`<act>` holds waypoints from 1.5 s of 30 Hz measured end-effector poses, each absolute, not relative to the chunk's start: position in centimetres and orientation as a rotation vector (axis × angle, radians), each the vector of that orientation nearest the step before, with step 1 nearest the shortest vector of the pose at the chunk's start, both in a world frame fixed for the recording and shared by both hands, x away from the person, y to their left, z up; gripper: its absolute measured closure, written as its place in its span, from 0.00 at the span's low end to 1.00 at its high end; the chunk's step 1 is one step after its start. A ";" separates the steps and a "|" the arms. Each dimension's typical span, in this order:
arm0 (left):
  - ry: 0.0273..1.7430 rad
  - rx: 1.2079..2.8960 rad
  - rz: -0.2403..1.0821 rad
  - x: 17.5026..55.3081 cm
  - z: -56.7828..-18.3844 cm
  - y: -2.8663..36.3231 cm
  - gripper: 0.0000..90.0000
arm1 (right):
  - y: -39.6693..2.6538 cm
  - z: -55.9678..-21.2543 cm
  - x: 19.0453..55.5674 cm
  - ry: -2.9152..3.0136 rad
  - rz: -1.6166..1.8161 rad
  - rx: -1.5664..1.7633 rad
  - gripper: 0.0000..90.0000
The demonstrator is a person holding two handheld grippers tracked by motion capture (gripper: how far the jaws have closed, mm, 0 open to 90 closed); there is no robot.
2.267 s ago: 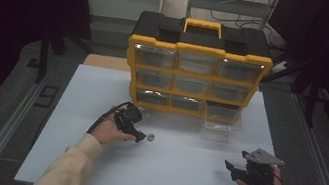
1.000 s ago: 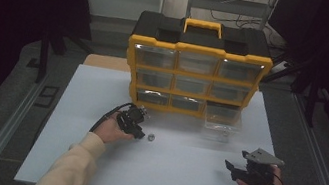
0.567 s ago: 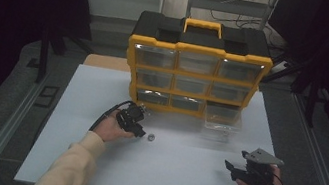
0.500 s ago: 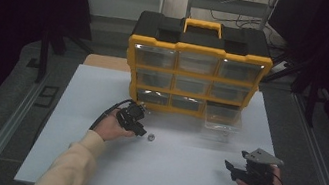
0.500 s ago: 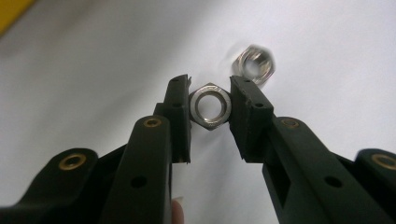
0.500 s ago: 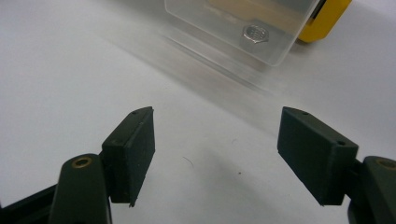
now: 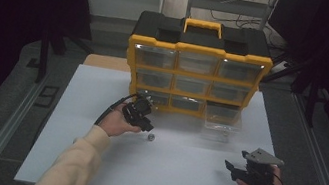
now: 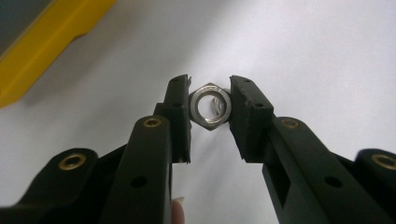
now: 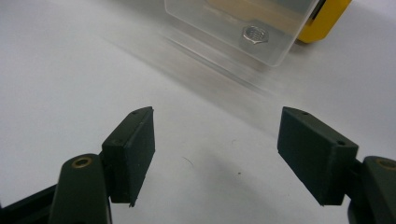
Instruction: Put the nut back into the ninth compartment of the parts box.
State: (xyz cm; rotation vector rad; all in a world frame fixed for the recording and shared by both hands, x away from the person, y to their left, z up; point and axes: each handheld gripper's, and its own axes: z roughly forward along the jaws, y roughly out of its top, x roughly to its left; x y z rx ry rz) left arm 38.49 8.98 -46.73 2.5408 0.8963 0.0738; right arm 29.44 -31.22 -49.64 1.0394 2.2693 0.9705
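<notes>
Our left gripper's (image 8: 209, 105) jaws pinch a steel hex nut (image 8: 210, 106) by two opposite flats, its hole facing us, lifted off the white table (image 7: 98, 112) near the lower left front of the yellow organizer (image 7: 198, 57). A second nut (image 7: 149, 137) lies on the table just beside that gripper. Our right gripper (image 9: 215, 149) rests near the table's right front corner with jaws spread wide and empty, aimed at the clear drawer (image 9: 243, 28) pulled out onto the table, where another nut (image 9: 254, 33) already sits. We judge the flat-to-flat grip keeps the nut from rolling on its way to that drawer.
</notes>
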 end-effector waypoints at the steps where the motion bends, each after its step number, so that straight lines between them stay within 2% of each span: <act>1: 0.893 2.538 0.072 38.5 -46.6 8.9 0.78 | -31.2 -49.6 29.4 2.270 0.970 1.039 0.32; 27: 0.794 2.546 0.101 38.9 -43.7 4.5 0.78 | -31.2 -49.6 29.5 2.269 0.972 1.036 0.32; 45: 0.766 2.545 0.113 39.4 -42.6 3.1 0.78 | -31.2 -49.6 29.5 2.270 0.970 1.037 0.32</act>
